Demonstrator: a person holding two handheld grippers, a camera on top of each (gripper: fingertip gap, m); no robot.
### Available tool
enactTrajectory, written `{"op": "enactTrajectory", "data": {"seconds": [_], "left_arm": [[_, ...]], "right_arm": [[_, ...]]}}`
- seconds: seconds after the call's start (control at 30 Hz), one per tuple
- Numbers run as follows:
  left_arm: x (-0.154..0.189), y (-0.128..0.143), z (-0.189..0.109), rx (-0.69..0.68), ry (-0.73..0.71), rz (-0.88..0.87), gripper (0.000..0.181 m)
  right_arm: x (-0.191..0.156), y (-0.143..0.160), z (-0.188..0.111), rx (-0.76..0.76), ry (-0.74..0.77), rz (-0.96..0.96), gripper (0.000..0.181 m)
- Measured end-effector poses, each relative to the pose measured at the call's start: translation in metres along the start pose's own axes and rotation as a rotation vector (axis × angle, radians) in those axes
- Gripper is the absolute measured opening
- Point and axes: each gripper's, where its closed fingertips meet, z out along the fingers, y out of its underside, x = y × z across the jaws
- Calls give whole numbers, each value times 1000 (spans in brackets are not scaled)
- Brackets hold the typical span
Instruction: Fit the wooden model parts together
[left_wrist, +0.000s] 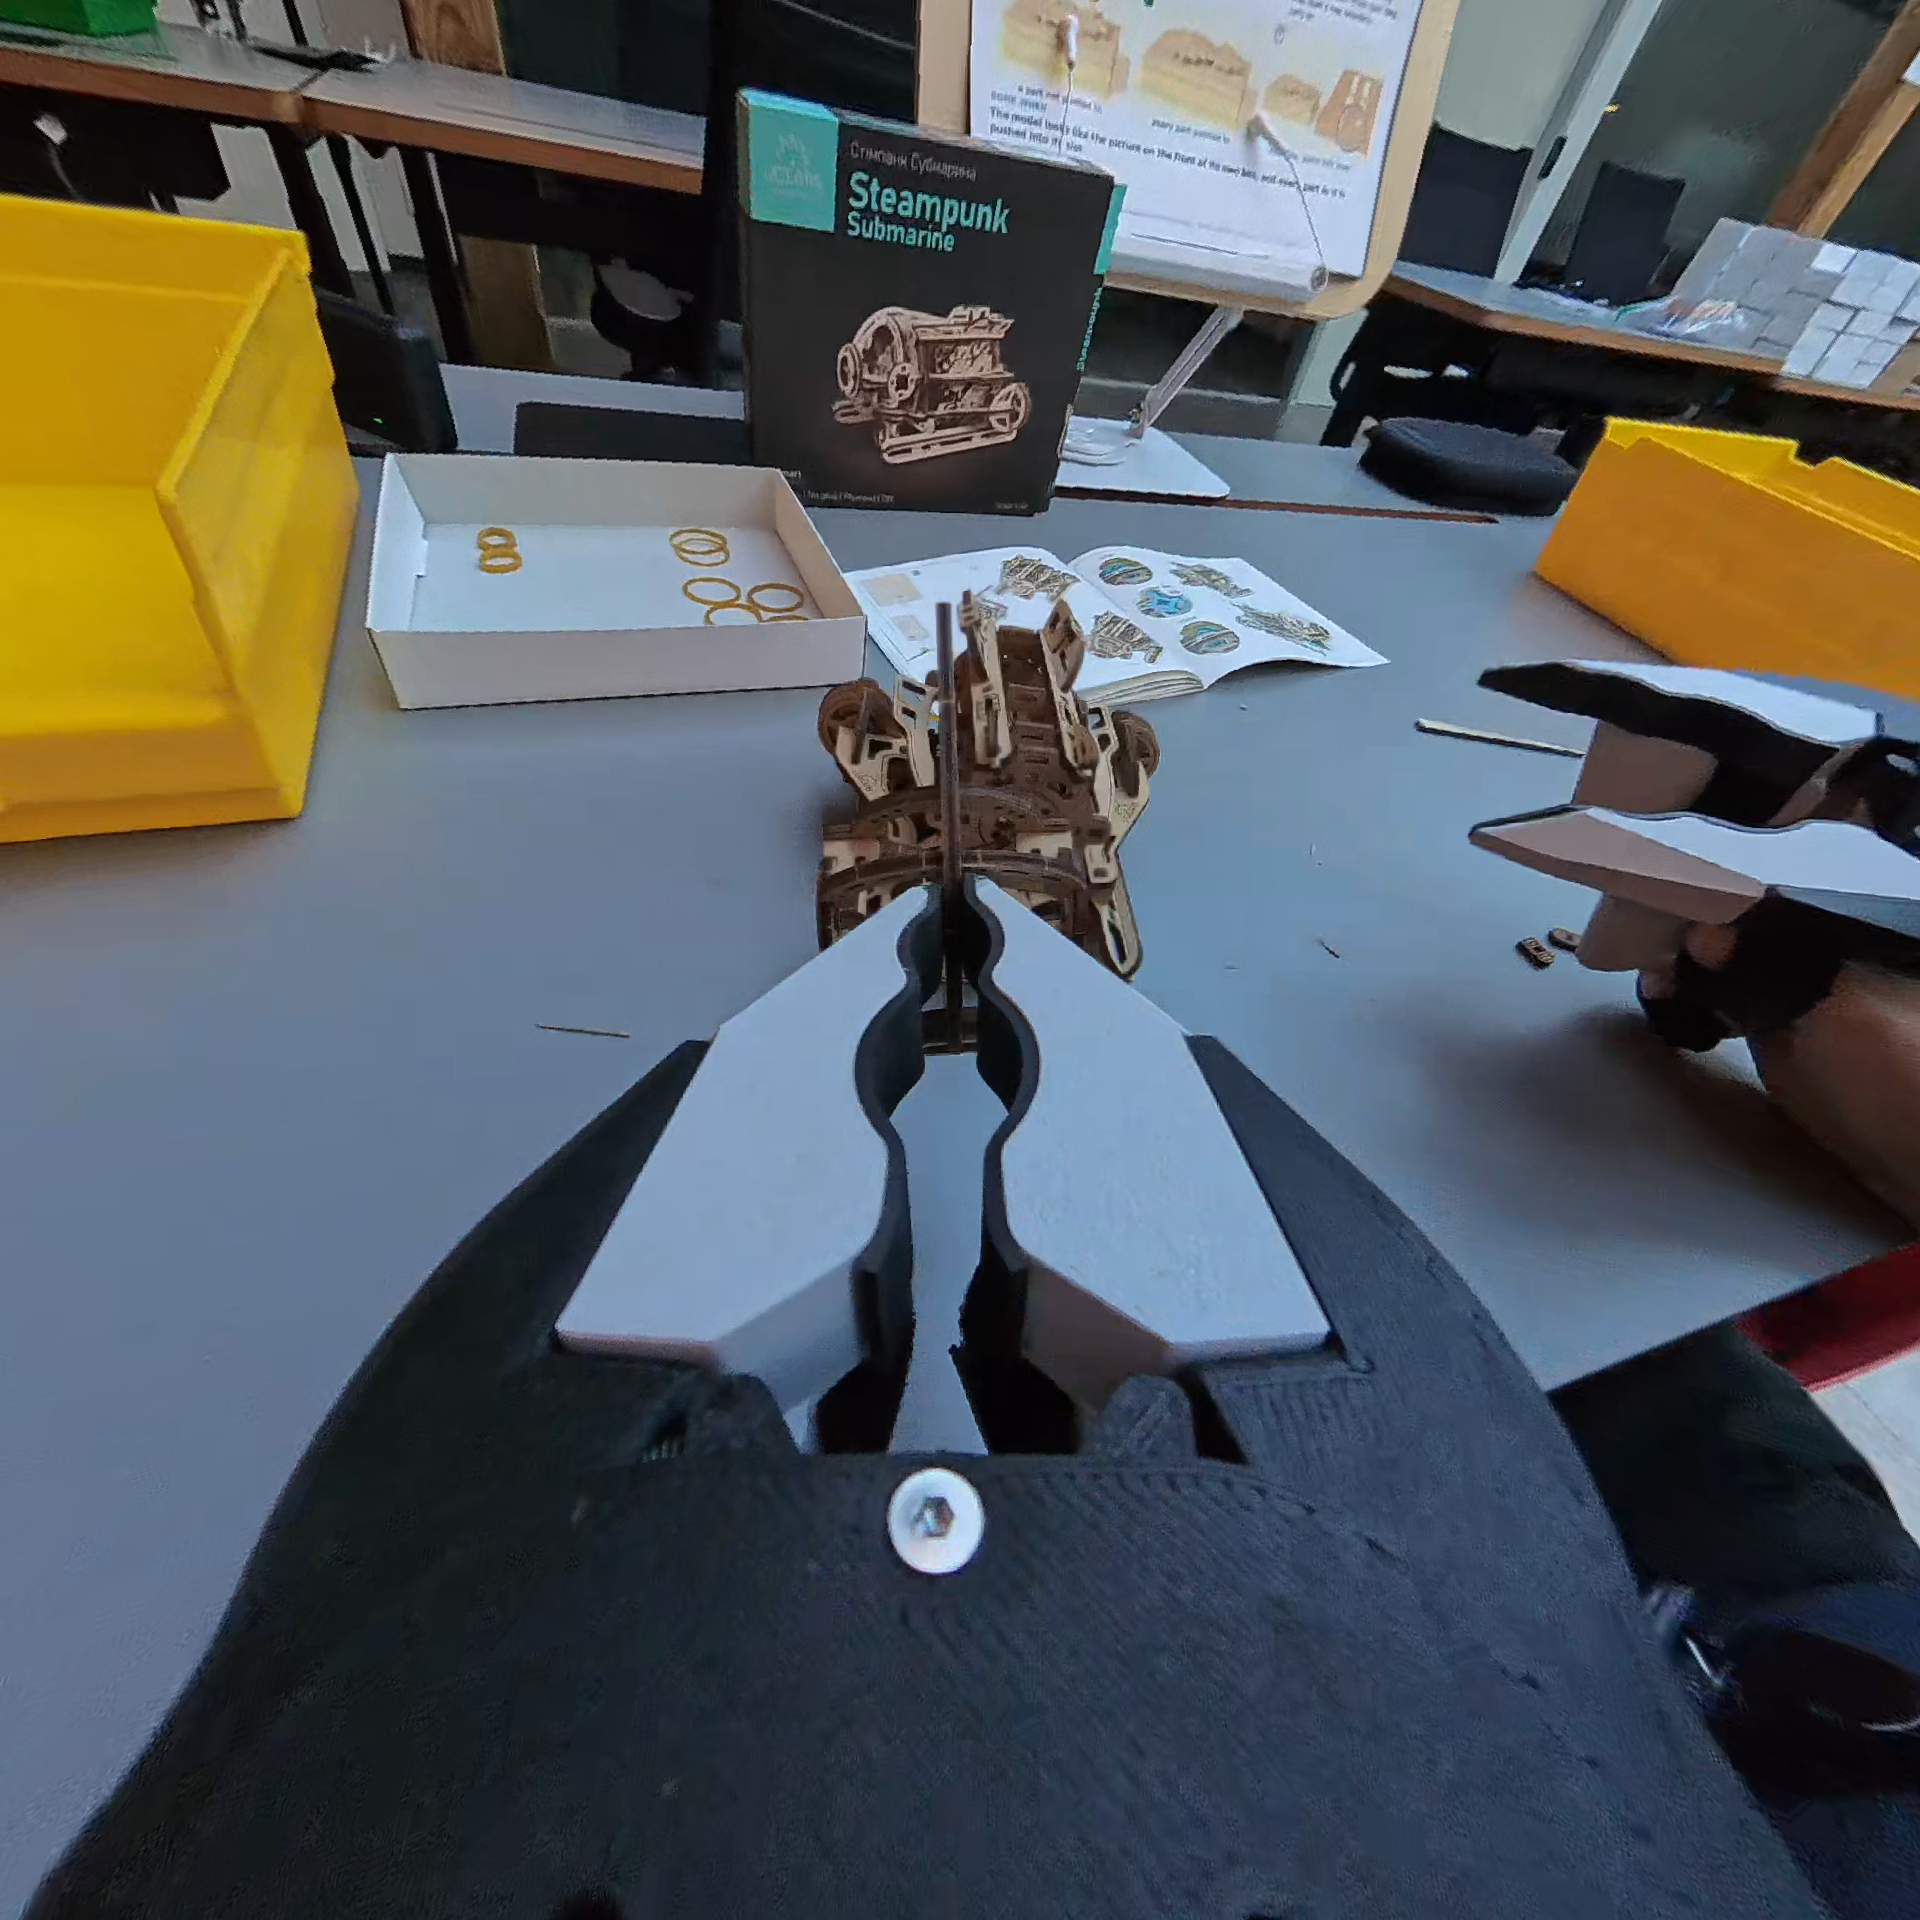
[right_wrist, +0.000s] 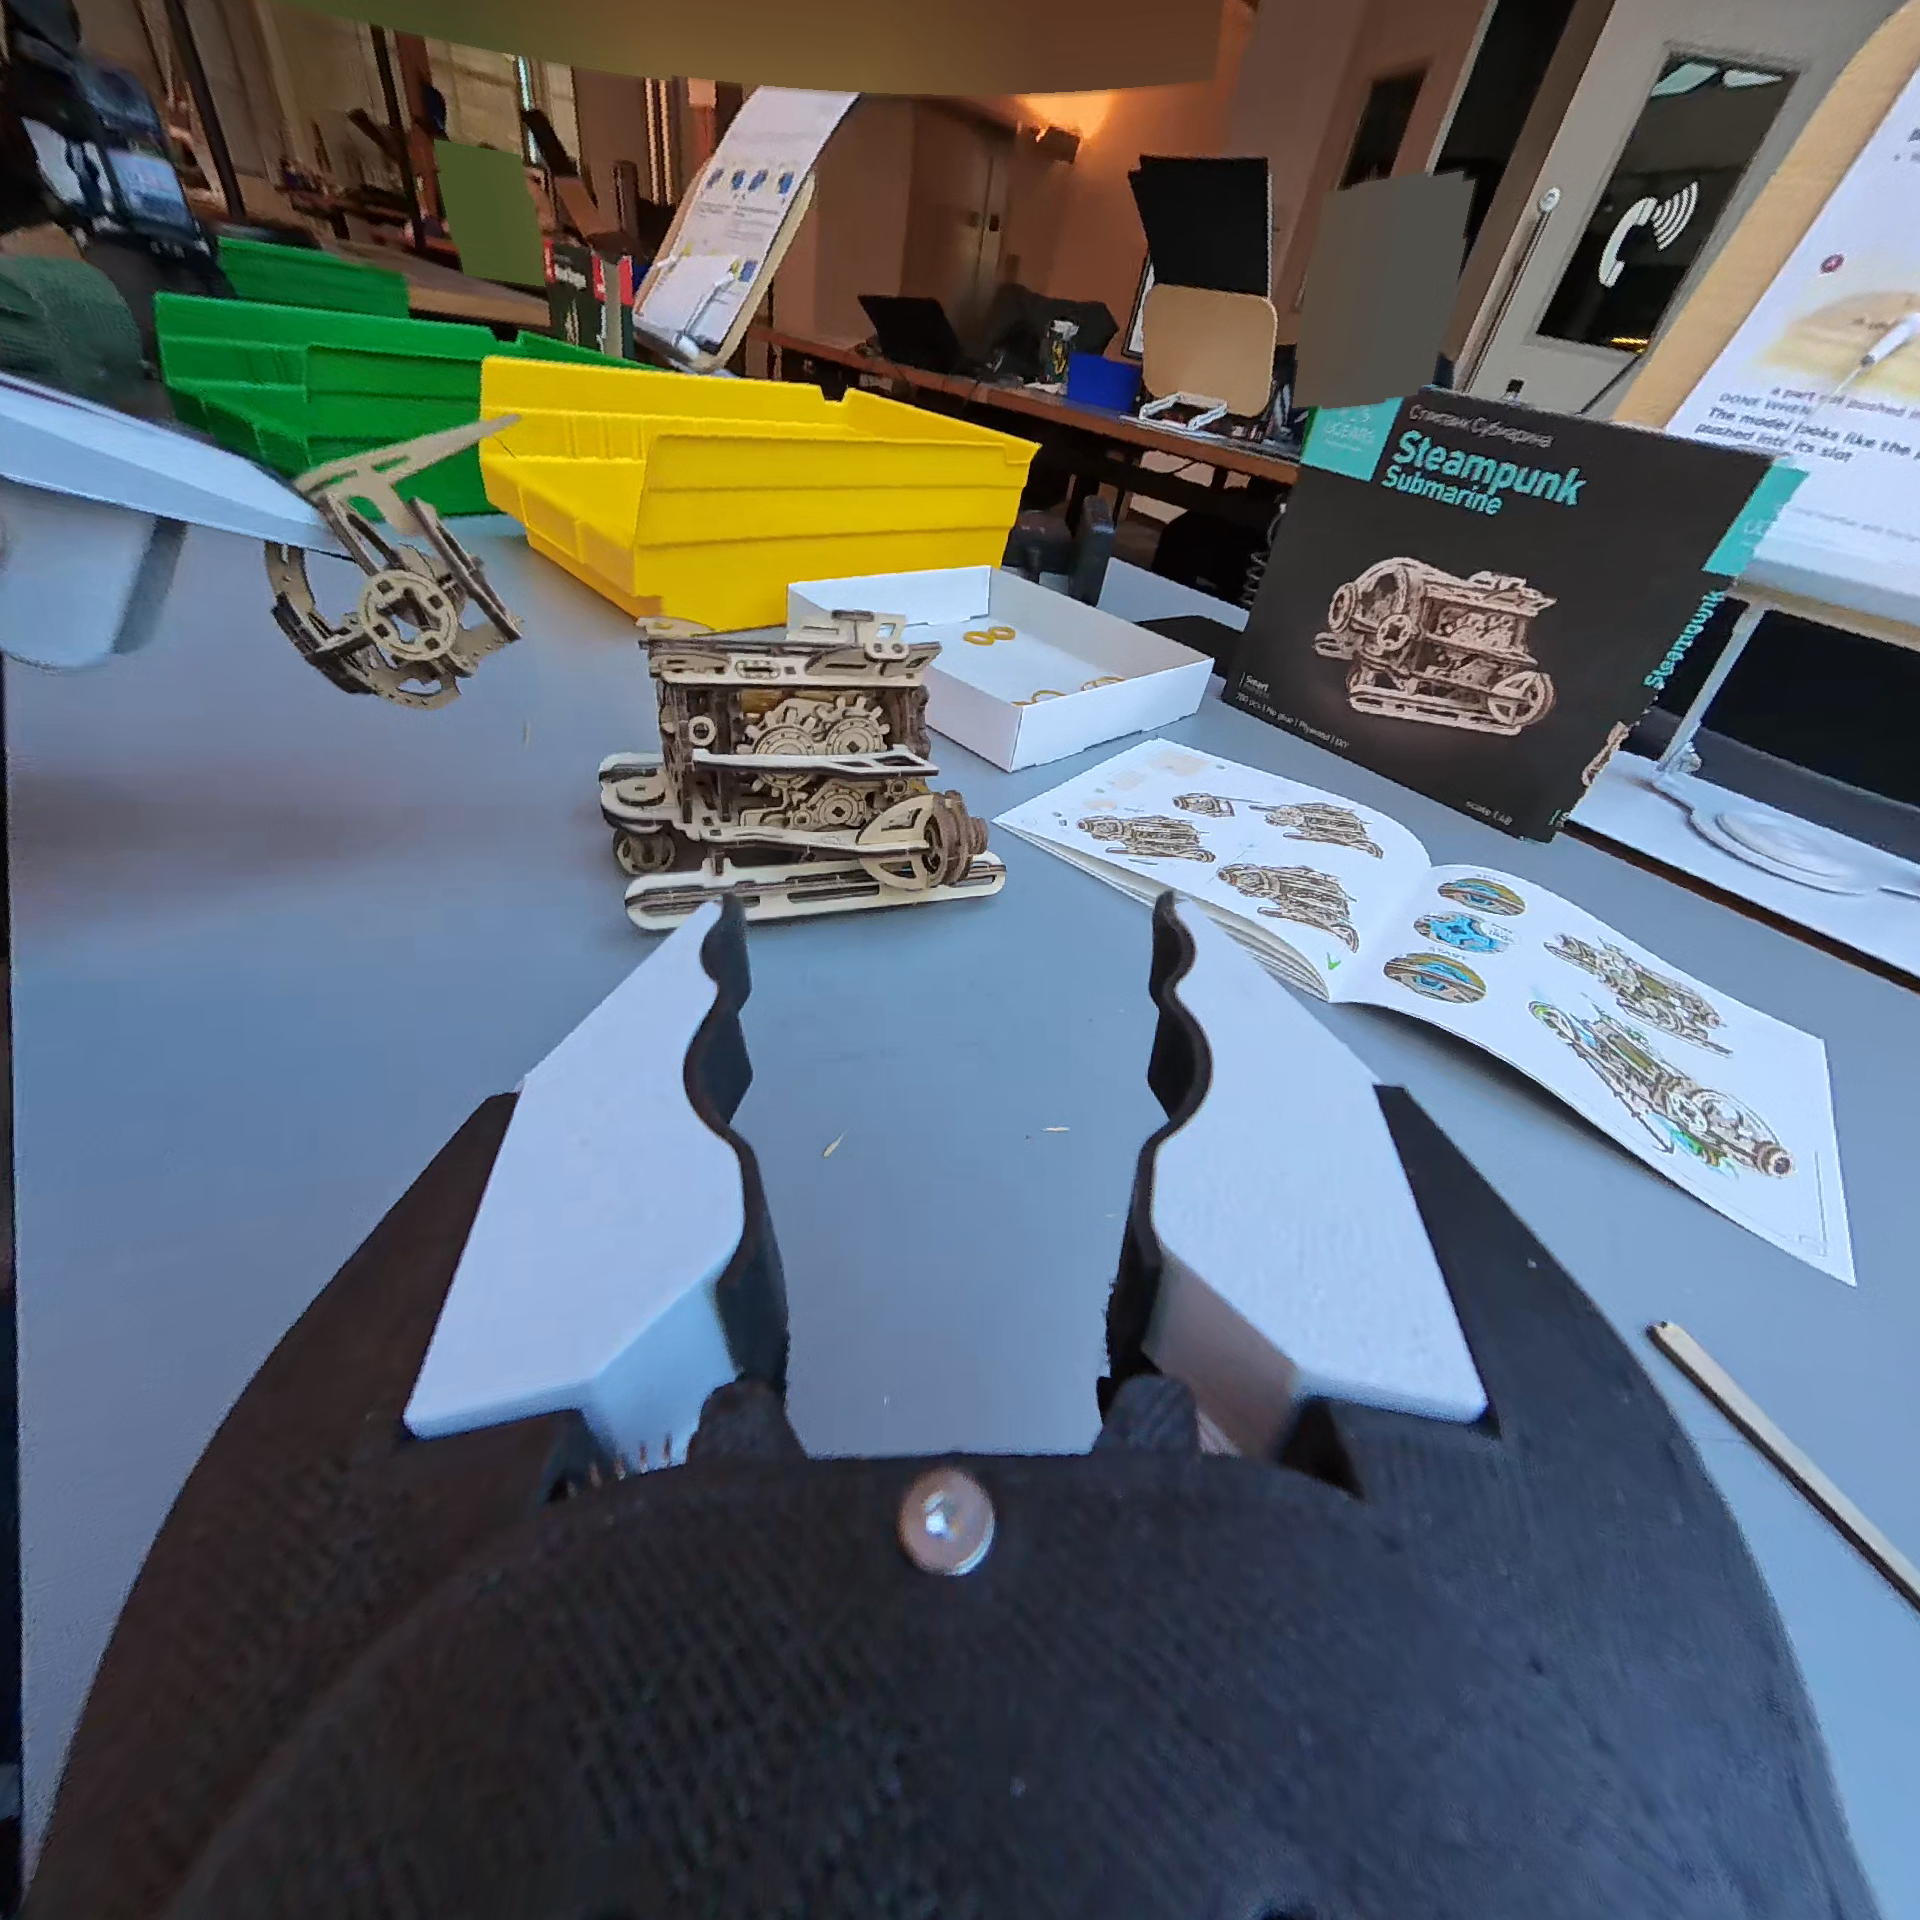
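My left gripper (left_wrist: 951, 899) is shut on a round wooden cage part (left_wrist: 971, 862), seen edge-on and held above the grey table. In the right wrist view this part (right_wrist: 390, 603) hangs in the air at the upper left, up and to the left of the wooden model body (right_wrist: 790, 769), apart from it. The model body (left_wrist: 997, 717) stands on the table just beyond the held part. My right gripper (right_wrist: 948, 914) is open and empty, low over the table in front of the body; it also shows at the right edge of the left wrist view (left_wrist: 1481, 756).
A white tray (left_wrist: 613, 655) with rubber bands, an open instruction booklet (right_wrist: 1455, 966) and the upright kit box (left_wrist: 914, 312) lie behind the model. Yellow bins (left_wrist: 156, 520) (left_wrist: 1745, 540) flank the table. A thin wooden stick (right_wrist: 1787, 1455) and small wooden bits (left_wrist: 1538, 948) lie at the right.
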Motion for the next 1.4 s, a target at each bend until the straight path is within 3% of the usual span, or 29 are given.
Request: {"op": "enactTrajectory", "data": {"seconds": [0.17, 0.4, 0.73, 1.4], "left_arm": [[-5, -20, 7, 25, 41, -52, 0], [3, -24, 21, 11, 54, -17, 0], [15, -44, 16, 43, 48, 59, 0], [-7, -48, 39, 65, 31, 82, 0]], "right_arm": [[4, -4, -4, 45, -15, 59, 73], [7, -8, -8, 81, -30, 95, 71], [10, -8, -15, 78, 6, 63, 71], [9, -9, -10, 92, -28, 89, 65]]}}
